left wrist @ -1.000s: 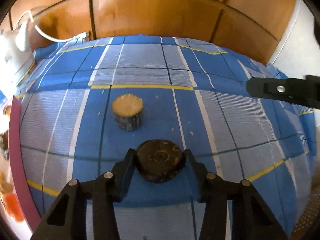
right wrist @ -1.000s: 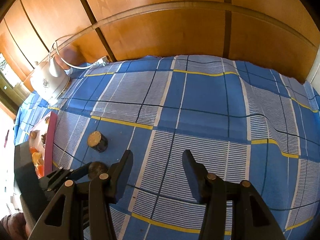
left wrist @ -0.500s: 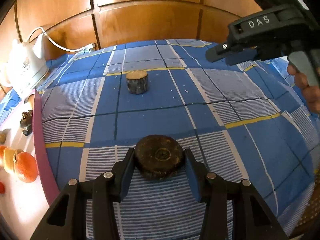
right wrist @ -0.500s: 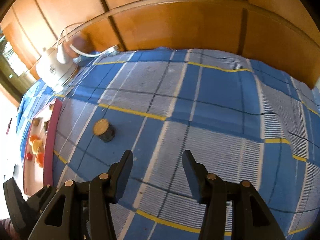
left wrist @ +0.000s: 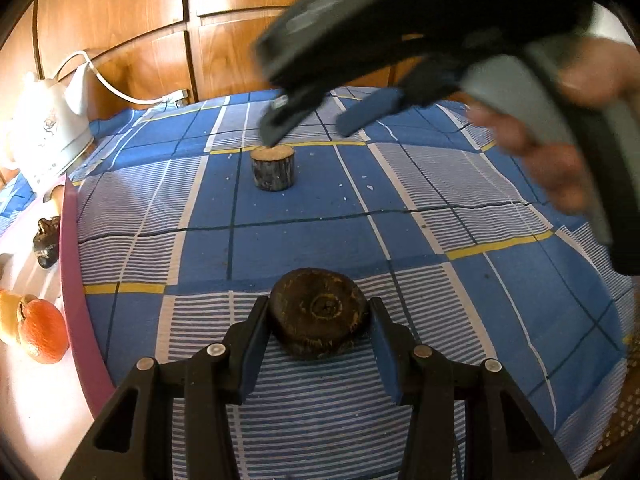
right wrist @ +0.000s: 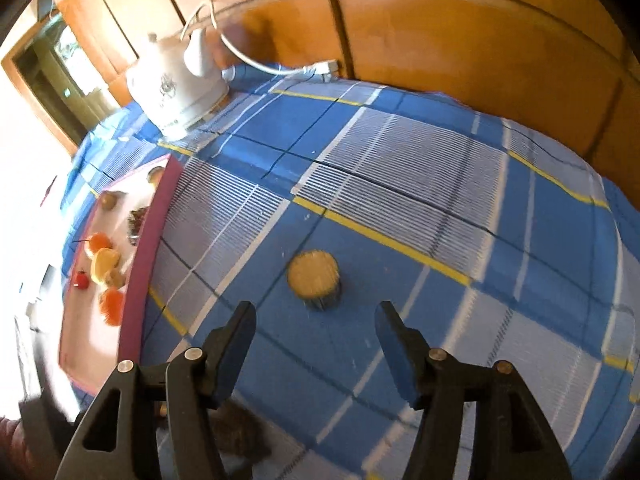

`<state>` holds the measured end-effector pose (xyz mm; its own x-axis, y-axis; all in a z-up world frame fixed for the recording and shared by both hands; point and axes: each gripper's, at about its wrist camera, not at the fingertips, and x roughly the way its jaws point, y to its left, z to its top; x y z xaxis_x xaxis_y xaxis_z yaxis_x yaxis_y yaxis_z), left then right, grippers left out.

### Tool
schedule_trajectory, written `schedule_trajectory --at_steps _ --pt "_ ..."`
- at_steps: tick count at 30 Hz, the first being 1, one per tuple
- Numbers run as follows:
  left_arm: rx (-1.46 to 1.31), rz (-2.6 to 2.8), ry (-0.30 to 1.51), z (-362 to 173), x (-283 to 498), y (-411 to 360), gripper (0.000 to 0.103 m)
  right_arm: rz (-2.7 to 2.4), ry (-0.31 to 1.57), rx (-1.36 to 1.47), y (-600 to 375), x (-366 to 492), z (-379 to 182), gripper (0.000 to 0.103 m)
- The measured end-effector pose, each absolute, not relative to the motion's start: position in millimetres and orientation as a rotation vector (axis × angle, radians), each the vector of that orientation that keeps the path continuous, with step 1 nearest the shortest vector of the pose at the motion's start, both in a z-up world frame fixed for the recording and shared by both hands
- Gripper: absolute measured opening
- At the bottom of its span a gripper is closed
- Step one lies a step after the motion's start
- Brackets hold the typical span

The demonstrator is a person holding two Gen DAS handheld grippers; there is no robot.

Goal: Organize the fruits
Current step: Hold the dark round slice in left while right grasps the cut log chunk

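On the blue checked cloth before wooden panelling, the dark disc was kept clamped in the left gripper, while the right gripper, spread empty, had swung in towards the log piece, well right of the pink-rimmed tray holding oranges.

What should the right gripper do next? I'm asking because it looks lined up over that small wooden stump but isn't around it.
Probably lower the right gripper so its open fingers straddle the stump, then close. The stump stands upright just ahead of the tips, apart from both, while the left gripper already clamps the dark disc.
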<state>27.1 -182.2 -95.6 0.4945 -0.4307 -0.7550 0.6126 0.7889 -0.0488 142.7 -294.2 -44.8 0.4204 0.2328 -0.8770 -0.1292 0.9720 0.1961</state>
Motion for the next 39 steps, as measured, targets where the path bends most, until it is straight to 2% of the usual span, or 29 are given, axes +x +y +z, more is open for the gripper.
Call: schedule_trajectory --at_steps 7,8,9,10,17,24,39 --pt "0.224 -0.647 0.840 -96 29 -180 0.049 0.213 1.203 0.010 -268 174 -74 0.062" --pt "0.220 -0.648 0.841 -96 29 -180 0.049 0.207 1.216 -0.012 -265 176 -79 0.056" --pt "0.221 -0.649 0.840 -96 29 -180 0.049 0.199 1.217 -0.031 -263 175 -81 0.038" --pt "0.223 -0.650 0.837 -96 29 -180 0.049 0.181 1.209 -0.058 -263 174 -80 0.035" --pt "0.228 -0.648 0.834 -95 26 -180 0.049 0.208 1.171 -0.016 -300 133 -53 0.035" --pt "0.235 -0.640 0.833 -95 26 -182 0.050 0.144 1.242 0.020 -351 86 -68 0.036" --pt "0.256 -0.626 0.829 -95 24 -185 0.050 0.139 1.238 0.021 -358 81 -78 0.036"
